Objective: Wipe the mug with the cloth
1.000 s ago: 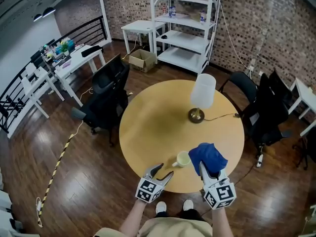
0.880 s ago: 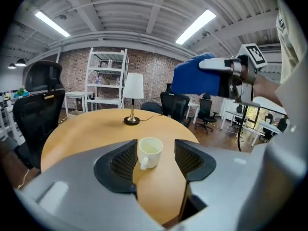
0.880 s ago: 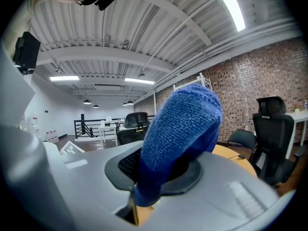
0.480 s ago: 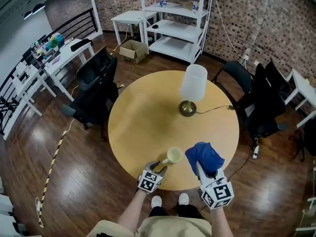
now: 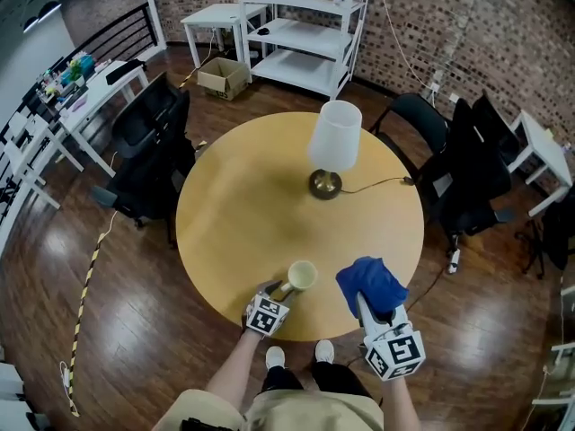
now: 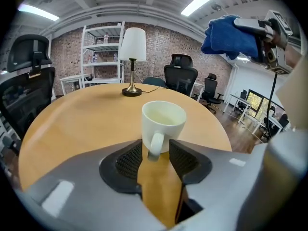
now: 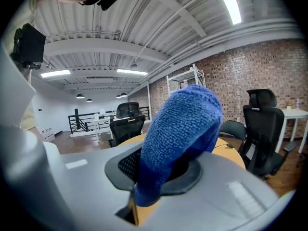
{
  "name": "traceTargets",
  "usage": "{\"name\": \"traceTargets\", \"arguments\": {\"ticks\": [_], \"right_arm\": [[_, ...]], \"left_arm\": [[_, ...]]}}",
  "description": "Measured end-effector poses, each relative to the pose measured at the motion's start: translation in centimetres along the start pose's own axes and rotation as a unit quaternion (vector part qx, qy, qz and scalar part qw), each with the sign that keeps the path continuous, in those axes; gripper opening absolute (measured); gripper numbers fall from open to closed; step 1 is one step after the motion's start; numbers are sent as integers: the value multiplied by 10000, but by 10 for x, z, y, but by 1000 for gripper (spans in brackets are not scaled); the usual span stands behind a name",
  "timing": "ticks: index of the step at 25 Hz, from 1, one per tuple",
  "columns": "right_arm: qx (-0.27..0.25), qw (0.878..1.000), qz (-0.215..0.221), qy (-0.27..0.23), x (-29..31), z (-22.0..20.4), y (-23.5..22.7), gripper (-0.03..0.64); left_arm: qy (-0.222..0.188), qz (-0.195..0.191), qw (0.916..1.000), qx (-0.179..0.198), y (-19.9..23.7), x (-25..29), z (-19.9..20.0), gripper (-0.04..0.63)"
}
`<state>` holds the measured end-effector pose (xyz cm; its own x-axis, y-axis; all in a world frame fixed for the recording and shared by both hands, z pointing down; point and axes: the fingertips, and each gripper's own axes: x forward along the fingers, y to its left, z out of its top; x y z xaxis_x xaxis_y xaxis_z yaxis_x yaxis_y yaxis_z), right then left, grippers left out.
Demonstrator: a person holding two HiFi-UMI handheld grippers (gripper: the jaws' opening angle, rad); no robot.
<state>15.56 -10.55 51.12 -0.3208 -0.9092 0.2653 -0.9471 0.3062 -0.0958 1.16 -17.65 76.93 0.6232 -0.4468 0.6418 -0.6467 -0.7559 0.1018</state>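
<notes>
One cream mug (image 5: 301,276) stands near the front edge of the round bench (image 5: 252,214), and one table lamp (image 5: 334,146) stands further back. My left gripper (image 5: 278,290) has just been closing. Its jaws straddle the mug's handle, with the pads not pressing. My right gripper (image 5: 373,305) is clenched on the one blue cloth (image 5: 370,284), held up to the right of the mug.

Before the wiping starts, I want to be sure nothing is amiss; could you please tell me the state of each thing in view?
Mug: upright on the table, looks empty.
Left gripper: jaws have just been closing, handle between their tips, not visibly pinched.
Cloth: bunched, clamped in the right gripper, held off the table.
Lamp: upright, apparently unlit.
</notes>
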Motion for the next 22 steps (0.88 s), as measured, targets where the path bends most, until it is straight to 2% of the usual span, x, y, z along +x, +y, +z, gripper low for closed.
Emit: {"name": "traceTargets", "arguments": {"ticks": [6, 9, 12, 15, 18, 22], "right_arm": [[-51, 9997, -19, 250, 6, -19, -5, 60], [-21, 9992, 14, 396, 11, -29, -5, 60], [9, 9987, 64, 496, 19, -36, -6, 60], [25, 9982, 125, 578, 28, -43, -4, 60], [37, 9979, 167, 632, 33, -47, -3, 61], [91, 9976, 159, 672, 37, -51, -8, 61]], "left_arm": [[-99, -85, 9996, 258, -2, 10, 6, 115], [21, -276, 9982, 536, -11, 12, 7, 48], [87, -469, 9975, 523, -17, 16, 7, 39], [37, -404, 9981, 471, -16, 13, 8, 37], [-108, -668, 9976, -105, -19, 9, 9, 37], [-275, -1339, 9846, -1089, -23, 5, 13, 35]]}}
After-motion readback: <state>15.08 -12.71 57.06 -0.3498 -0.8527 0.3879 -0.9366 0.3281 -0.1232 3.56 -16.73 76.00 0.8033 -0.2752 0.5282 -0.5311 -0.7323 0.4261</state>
